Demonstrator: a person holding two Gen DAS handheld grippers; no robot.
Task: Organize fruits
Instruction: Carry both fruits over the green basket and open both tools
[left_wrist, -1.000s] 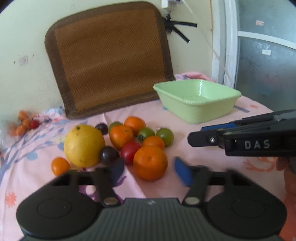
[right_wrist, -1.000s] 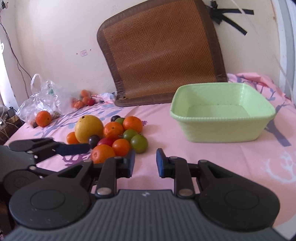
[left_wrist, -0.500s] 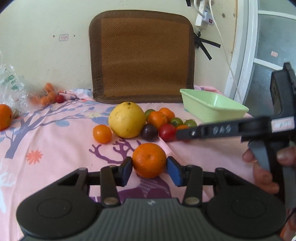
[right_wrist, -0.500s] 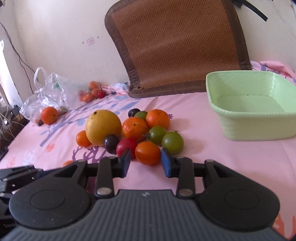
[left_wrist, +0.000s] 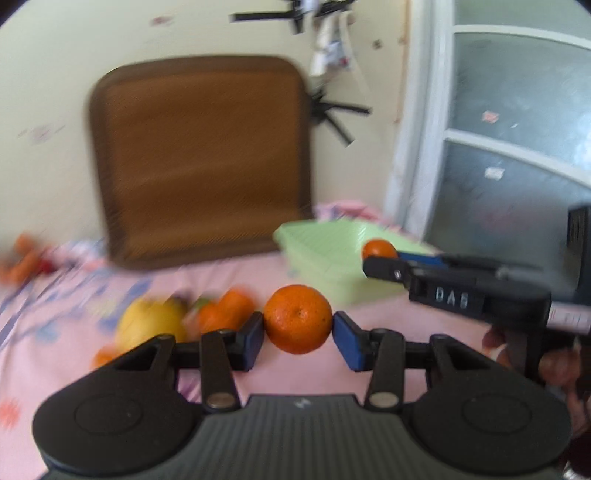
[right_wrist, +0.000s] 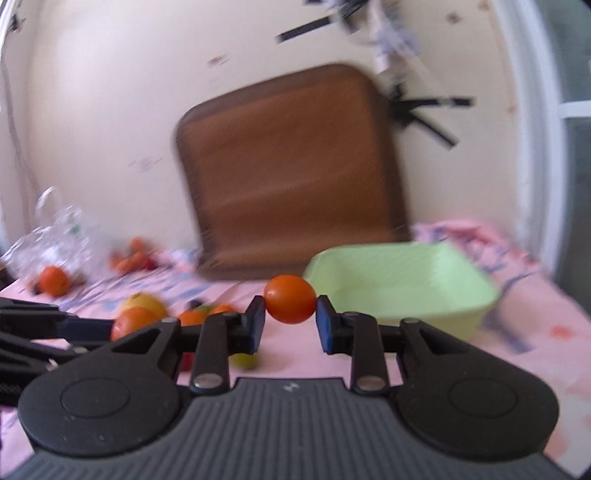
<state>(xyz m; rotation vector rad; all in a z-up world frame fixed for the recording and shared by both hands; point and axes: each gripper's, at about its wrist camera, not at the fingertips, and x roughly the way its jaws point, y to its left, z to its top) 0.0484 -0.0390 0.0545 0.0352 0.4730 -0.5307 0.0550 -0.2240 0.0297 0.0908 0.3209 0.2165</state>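
My left gripper (left_wrist: 298, 334) is shut on a large orange (left_wrist: 297, 318) and holds it above the pink cloth. My right gripper (right_wrist: 290, 323) is shut on a small orange-red fruit (right_wrist: 290, 299), held up in front of the light green basket (right_wrist: 436, 295). In the left wrist view the right gripper (left_wrist: 384, 264) with its fruit (left_wrist: 378, 249) hangs by the basket (left_wrist: 321, 251). The fruit pile, with a yellow grapefruit (left_wrist: 151, 325) and oranges (left_wrist: 221, 314), lies to the left, blurred.
A brown woven mat (right_wrist: 291, 173) leans on the wall behind. A plastic bag (right_wrist: 55, 236) with an orange (right_wrist: 53, 280) and small fruits (right_wrist: 133, 256) lies far left. A window frame (left_wrist: 413, 122) stands right of the basket.
Both grippers have risen off the cloth, each with its fruit. The right gripper closed on the small orange-red fruit and moved toward the basket. Both views swung and blurred.
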